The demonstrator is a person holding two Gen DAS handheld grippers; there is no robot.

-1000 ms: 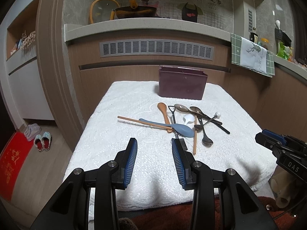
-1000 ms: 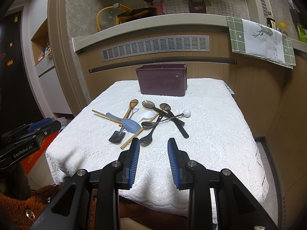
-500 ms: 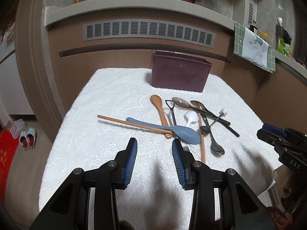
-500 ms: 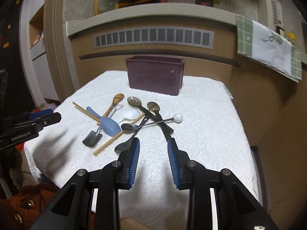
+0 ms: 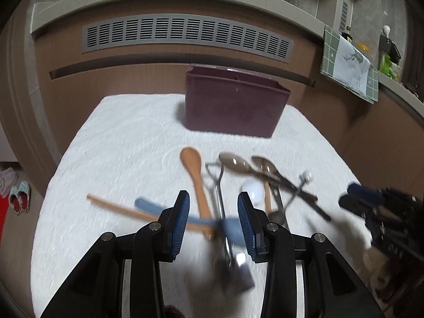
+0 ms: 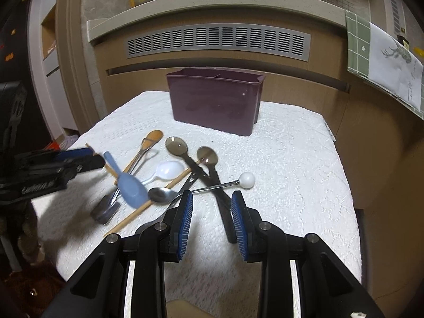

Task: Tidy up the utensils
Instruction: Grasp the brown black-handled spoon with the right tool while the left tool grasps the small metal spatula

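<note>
Blue-padded and spread apart with nothing between the jaws, the left gripper (image 5: 213, 220) is held low over the near left part of a tangled pile of utensils on the white cloth (image 6: 286, 164), and the right gripper (image 6: 212, 218), likewise parted and empty, is held over the near right part of the same pile. The pile is made up of a blue spoon (image 6: 131, 185), a wooden spoon (image 5: 194, 171), wooden chopsticks (image 6: 148, 204), a white spoon (image 6: 168, 171), two brown translucent spoons (image 6: 177, 147) with dark handles, a steel spoon (image 6: 161, 194) with a white ball at its far end, and a small dark spatula (image 6: 104, 210); most of them are crossed over one another. The maroon holder (image 6: 214, 103), divided inside, is stood at the far side of the cloth, well apart from the pile. The step in hand is judged to be the choice and grasp of a first utensil. It is best done on a piece that lies on top, the blue spoon or the steel spoon, so that nothing beneath is dragged. The handle should be straddled across its width, clear of crossing neighbours, and closed on firmly before being lifted straight up. The left view is blurred, so contact there cannot be told.
</note>
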